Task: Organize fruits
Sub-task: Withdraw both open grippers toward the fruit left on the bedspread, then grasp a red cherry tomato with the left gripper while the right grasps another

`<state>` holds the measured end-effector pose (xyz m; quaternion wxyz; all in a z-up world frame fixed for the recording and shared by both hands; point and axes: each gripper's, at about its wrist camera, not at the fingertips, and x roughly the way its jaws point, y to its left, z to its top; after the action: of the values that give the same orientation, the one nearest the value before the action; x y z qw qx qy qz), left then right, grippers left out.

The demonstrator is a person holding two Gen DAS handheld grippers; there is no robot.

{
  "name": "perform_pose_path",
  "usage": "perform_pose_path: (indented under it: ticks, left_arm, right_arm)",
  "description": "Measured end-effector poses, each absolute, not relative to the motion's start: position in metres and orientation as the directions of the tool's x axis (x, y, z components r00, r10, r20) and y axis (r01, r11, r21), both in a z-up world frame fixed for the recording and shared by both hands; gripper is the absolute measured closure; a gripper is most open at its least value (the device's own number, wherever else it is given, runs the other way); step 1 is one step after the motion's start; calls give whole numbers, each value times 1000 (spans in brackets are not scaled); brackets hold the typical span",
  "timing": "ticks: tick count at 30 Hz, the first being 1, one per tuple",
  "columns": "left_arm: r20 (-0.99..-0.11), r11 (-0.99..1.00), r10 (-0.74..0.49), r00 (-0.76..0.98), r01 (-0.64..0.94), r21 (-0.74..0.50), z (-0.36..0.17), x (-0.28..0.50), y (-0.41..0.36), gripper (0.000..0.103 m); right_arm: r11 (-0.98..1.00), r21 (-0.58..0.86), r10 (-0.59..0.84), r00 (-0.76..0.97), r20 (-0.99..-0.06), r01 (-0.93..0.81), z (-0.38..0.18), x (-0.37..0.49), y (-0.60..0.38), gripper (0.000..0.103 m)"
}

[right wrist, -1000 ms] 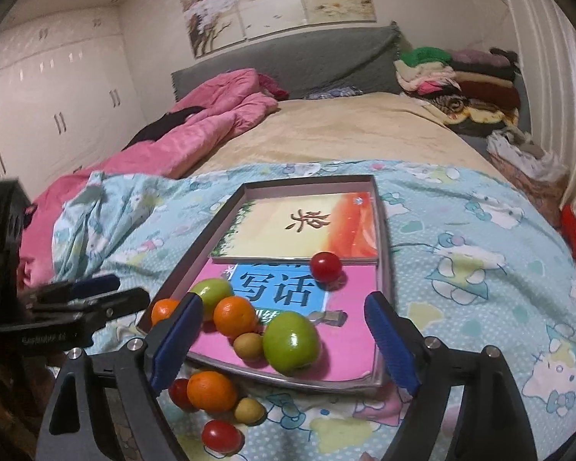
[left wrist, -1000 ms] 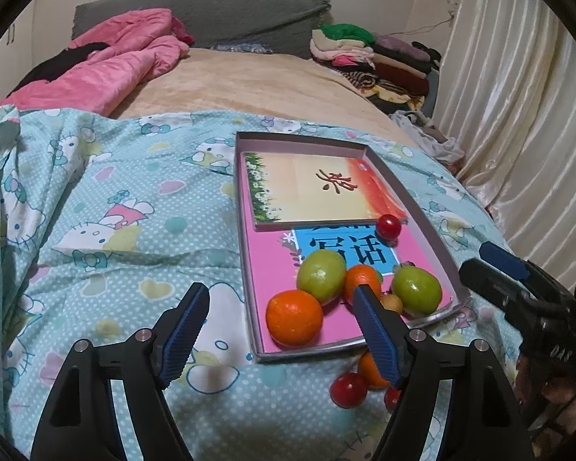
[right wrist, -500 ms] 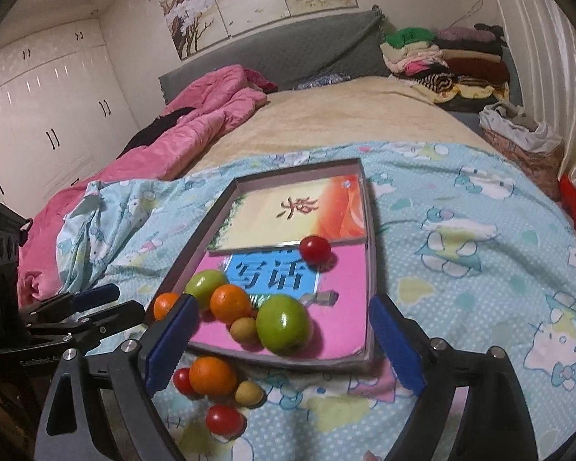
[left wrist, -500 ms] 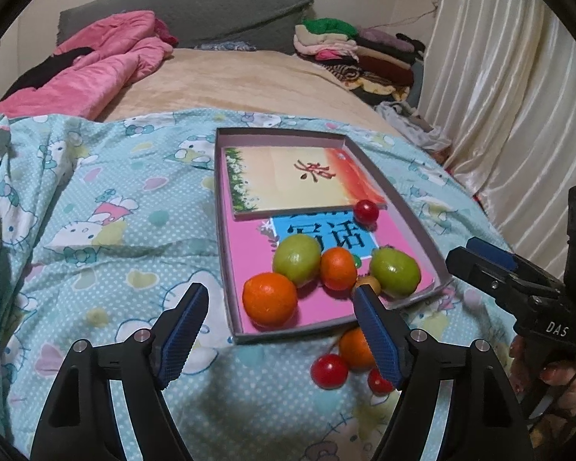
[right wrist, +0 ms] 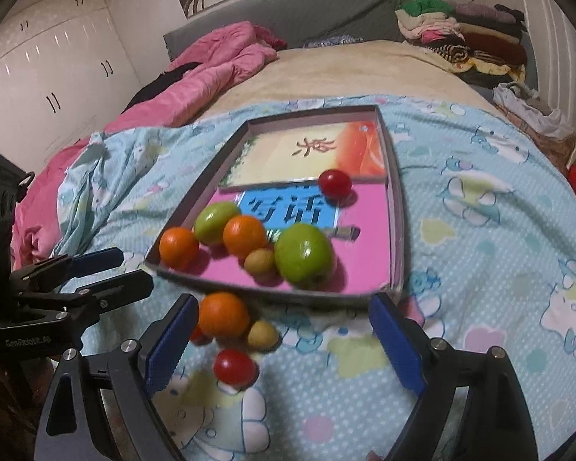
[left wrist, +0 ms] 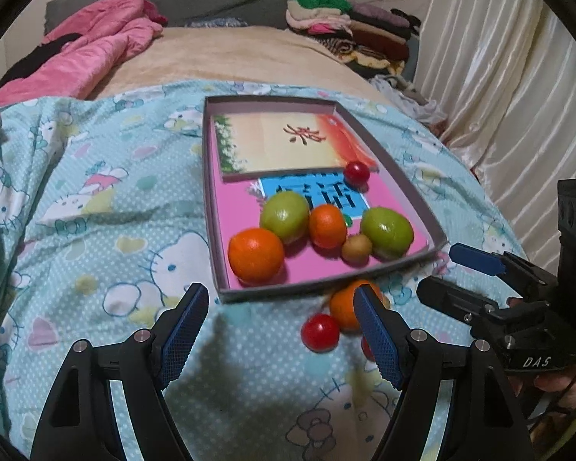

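A shallow grey tray [left wrist: 414,196] [right wrist: 397,207] with a pink floor lies on the bed. In it sit two oranges [left wrist: 255,255], two green fruits [left wrist: 284,217], a small yellow-brown fruit [left wrist: 357,247] and a red tomato [left wrist: 357,172]. Outside its near edge lie an orange [right wrist: 222,315], a small yellow fruit [right wrist: 263,335] and red tomatoes [right wrist: 234,365]. My left gripper [left wrist: 280,330] is open and empty, just short of the tray. My right gripper [right wrist: 278,340] is open and empty, its jaws either side of the loose fruits.
The tray holds a booklet [left wrist: 284,142] at its far end. The bed is covered by a blue cartoon-print sheet [left wrist: 96,199]. A pink quilt [left wrist: 88,50] lies at the far left, folded clothes [left wrist: 349,27] at the far right, curtains [left wrist: 499,77] on the right.
Both grippers have drawn back from the tray and tilted down. The loose fruits in front of the tray now show more fully. Both stay open.
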<state>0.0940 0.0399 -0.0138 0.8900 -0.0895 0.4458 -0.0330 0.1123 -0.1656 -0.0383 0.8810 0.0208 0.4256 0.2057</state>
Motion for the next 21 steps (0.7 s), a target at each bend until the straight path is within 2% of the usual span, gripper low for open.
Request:
perform_pose_path:
  ticks: [21]
  left_arm:
    - [-845,981,-178,505,25,-191,-29,88,24,24]
  right_arm:
    - [906,147,339,473,-813,-396,-58,90,-145,13]
